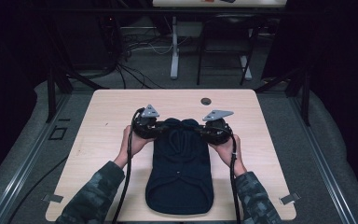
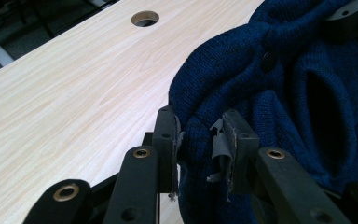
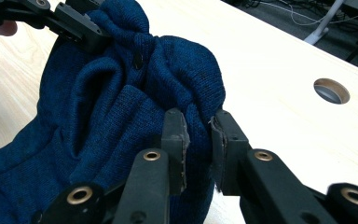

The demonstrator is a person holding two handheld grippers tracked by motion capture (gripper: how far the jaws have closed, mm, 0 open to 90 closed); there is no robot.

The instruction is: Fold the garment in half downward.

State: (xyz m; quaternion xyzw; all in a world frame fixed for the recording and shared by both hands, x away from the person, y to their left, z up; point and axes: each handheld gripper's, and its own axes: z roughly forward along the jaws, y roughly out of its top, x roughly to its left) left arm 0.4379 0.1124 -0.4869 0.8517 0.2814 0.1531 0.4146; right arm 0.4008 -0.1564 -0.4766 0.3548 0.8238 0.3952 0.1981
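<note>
You work in a lab-like recording space: beyond your grippers' table (image 1: 121, 100) lie loose floor cables (image 1: 135, 70), black curtains (image 1: 335, 70) and another desk's legs (image 1: 174, 51).

The sweater (image 1: 181, 172) clamped in both black grippers, left (image 2: 200, 140) and right (image 3: 198, 140), is dark navy-blue knit, with a dark button (image 2: 267, 61) beyond the left gripper. The table (image 1: 107, 126) under them is pale wood grain. Sleeves (image 1: 93, 193) behind show green camouflage.
</note>
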